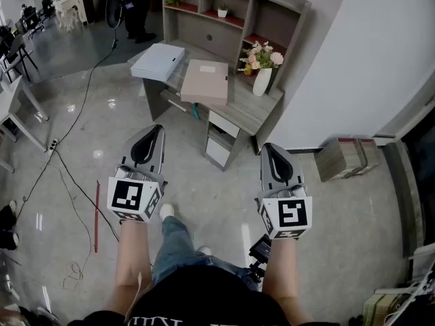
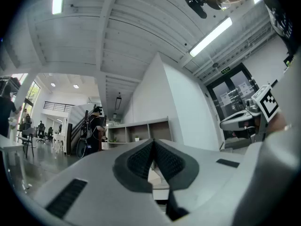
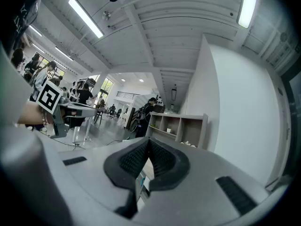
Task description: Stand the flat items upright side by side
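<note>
**Two grippers shut, files flat on desk**

Both grippers were held out side by side over the floor, well short of the desk [image 1: 253, 111] at 12 o'clock. The left gripper [image 1: 157, 129] had its jaws closed tip to tip with nothing between them, and its own view showed the ribbed pads [image 2: 141, 160] meeting at the front. The right gripper [image 1: 267, 147] was likewise closed and empty, its pads [image 3: 133, 158] touching at the tips. The two grippers stood well apart from each other, and a leg and shoe showed between them below.

Two files lay flat on the desktop, neither one upright. The grey file [image 1: 158, 61] sat at the desk's 9 o'clock end, partly overhanging the edge. The beige file [image 1: 205, 81] lay just beside it at its 4 o'clock; whether they touched could not be told. A white vase [image 1: 262, 81] of flowers stood at 3 o'clock from the beige file, near the shelf [image 1: 234, 20] along the desk's back. A cardboard box [image 1: 345, 158] sat on the floor at 3 o'clock from the right gripper, and a cable [image 1: 75, 124] trailed across the floor at 10 o'clock from the left gripper.
</note>
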Motion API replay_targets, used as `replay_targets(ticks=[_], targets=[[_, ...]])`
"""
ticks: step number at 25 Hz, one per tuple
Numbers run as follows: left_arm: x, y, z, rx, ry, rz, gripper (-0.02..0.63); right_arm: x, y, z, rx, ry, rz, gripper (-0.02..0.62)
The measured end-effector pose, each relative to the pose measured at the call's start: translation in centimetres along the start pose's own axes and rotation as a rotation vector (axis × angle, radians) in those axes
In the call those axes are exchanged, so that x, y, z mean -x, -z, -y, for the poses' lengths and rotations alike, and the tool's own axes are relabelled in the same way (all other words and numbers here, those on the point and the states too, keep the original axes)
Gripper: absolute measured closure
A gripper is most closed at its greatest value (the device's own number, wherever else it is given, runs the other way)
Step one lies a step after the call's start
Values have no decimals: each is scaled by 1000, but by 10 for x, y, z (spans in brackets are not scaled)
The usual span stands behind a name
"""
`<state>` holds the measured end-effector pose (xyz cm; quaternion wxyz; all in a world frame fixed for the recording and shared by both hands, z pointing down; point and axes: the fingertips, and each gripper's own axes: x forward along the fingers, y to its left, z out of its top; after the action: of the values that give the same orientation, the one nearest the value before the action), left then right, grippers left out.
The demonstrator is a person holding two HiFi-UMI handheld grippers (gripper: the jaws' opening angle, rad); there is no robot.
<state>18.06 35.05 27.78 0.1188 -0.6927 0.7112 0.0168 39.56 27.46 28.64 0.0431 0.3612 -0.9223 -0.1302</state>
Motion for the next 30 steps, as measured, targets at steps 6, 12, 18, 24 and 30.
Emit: replay_targets(ticks=[6, 12, 18, 24, 30], targets=[[-9, 5, -9, 4, -5, -1, 595, -4, 3, 5, -3, 24, -2, 581], [-27, 15, -32, 17, -31, -15, 595, -22, -7, 13, -98, 38, 81, 580], [-76, 35, -70, 86, -28, -49, 123, -73, -2, 22, -79, 66, 50, 580], [-131, 68, -120, 103, -20, -165, 63, -143, -3, 27, -74, 91, 18, 580], [-180, 86, -185, 139, -30, -167, 63, -220, 0, 21, -51, 94, -31, 580]])
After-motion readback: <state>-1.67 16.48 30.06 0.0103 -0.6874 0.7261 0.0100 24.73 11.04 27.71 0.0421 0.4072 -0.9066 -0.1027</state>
